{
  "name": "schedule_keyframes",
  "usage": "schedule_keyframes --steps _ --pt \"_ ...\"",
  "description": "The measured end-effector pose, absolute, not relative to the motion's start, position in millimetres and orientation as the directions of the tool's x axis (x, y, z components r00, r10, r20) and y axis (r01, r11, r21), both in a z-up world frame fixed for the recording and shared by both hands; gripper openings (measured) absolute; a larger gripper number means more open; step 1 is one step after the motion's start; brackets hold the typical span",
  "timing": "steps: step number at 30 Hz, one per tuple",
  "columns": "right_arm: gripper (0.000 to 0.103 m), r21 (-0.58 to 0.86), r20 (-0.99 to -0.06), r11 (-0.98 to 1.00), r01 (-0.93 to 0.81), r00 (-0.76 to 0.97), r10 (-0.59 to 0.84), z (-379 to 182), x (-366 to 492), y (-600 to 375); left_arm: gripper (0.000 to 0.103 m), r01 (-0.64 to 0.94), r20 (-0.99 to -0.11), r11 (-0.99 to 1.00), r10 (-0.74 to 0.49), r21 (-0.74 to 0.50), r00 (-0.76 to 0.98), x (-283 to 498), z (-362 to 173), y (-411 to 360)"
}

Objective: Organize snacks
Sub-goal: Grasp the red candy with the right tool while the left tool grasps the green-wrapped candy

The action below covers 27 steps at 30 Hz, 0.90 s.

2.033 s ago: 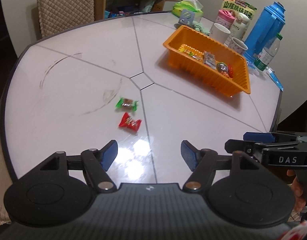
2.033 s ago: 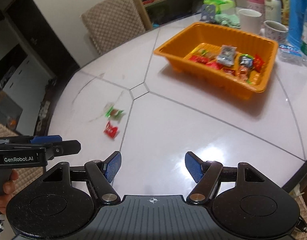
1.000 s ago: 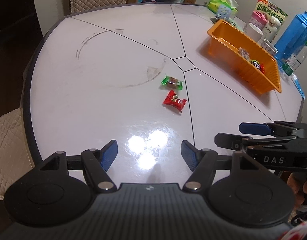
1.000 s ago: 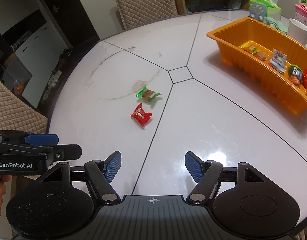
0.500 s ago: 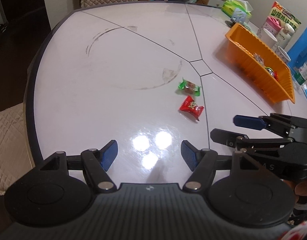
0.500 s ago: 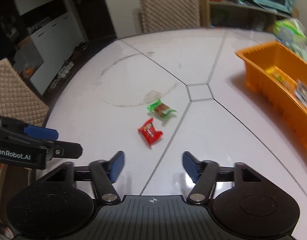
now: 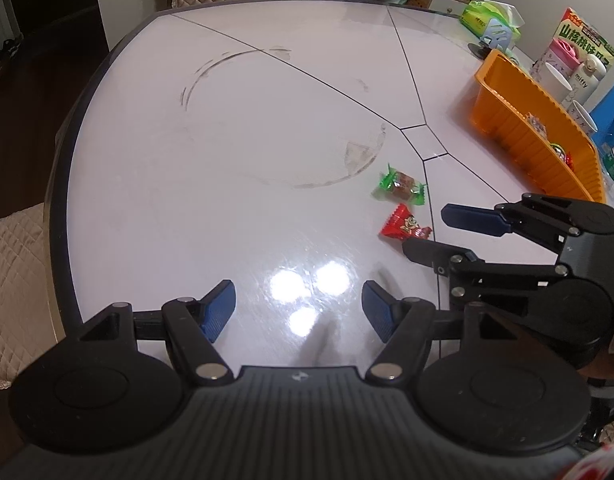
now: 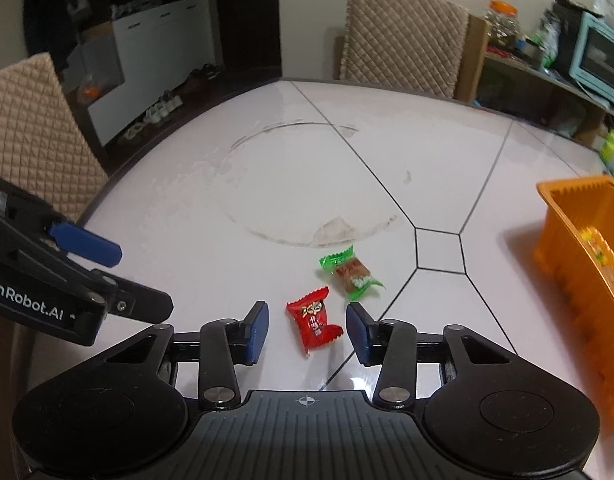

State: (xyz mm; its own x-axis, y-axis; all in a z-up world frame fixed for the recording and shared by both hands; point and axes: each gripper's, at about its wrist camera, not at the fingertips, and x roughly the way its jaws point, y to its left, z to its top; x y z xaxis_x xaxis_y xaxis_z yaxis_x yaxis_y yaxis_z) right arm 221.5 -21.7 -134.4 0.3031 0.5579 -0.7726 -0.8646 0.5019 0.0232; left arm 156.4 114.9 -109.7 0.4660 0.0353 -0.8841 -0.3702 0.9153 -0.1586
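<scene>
Red foil marks the nearer of two loose sweets: the red candy (image 8: 314,323) lies flat on the white table (image 8: 291,184), between the blue pads of the right gripper (image 8: 307,328). Those jaws have just been closing and now stand narrow, yet a gap shows on each side of the wrapper, so the pads (image 8: 259,330) do not press it. In the left wrist view the same right gripper (image 7: 431,236) comes in from the side with its fingertips just beside the red candy (image 7: 405,224).

Just beyond the red candy lies the green candy (image 8: 350,274), close to it but apart, its brown middle showing between green twisted ends. Past the green candy a small square panel (image 8: 439,250) is drawn into the tabletop by dark seams, and a faint ring-shaped stain (image 8: 307,184) curves across the surface on the far side of the two sweets.

Well apart from the red candy, toward the table's edge, stands the orange tray (image 7: 535,140) with a few wrapped snacks inside.

Left gripper (image 7: 299,310) hangs over bare tabletop on the near side of the red candy, jaws wide, nothing between them.
</scene>
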Motion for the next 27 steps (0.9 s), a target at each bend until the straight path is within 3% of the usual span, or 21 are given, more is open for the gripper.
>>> schedule_keyframes --steps 10,12,27 --pt "0.034 -0.032 -0.794 0.449 -0.893 0.295 0.531 -155.0 229.2 -11.5 0.067 -0.386 -0.886 0.912 0.055 -0.143 0.460 166.1 -114.1 126.8" --pt "0.022 -0.028 -0.798 0.446 -0.895 0.288 0.529 -157.1 231.4 -12.3 0.067 -0.386 -0.886 0.912 0.058 -0.141 0.461 168.0 -114.4 127.7" --pt "0.021 0.116 -0.778 0.573 -0.811 0.285 0.561 -132.9 251.8 -49.4 0.067 -0.273 -0.857 0.950 0.012 -0.151 0.516 191.9 -113.8 110.8"
